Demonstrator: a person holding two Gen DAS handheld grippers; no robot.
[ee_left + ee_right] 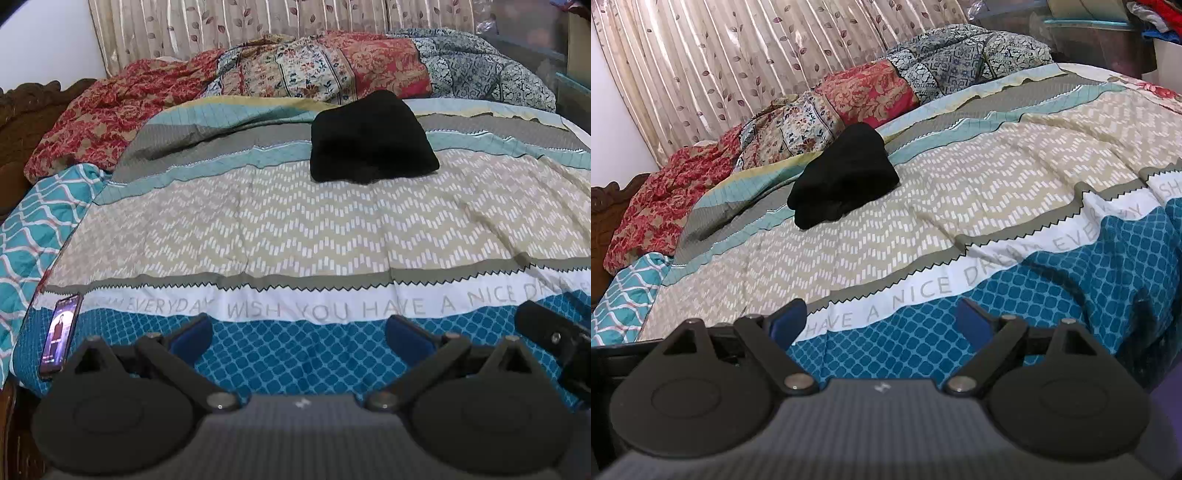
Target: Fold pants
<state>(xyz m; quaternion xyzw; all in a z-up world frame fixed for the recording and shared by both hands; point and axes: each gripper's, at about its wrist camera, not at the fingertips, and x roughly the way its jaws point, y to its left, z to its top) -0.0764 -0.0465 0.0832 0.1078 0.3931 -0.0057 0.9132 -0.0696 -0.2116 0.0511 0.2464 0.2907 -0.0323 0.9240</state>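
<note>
Black pants [373, 138], folded into a compact bundle, lie on the bedspread [295, 229] well ahead of both grippers, nothing standing between them and the jaws. The left gripper [299, 332] has its jaws spread wide and empty over the blue-patterned near edge of the bed. The right gripper [881, 321] is likewise spread and empty, with the pants [844, 177] ahead and to the left of its jaws. Behind the pants a rumpled floral quilt [258, 74] runs along the far side, backed by a leaf-print curtain [738, 66]. Only the left view shows a lit phone [61, 332] just left of the left jaw. Only the right view shows storage bins [1108, 33] at far right holding what looks like clothing; contents unclear.
</note>
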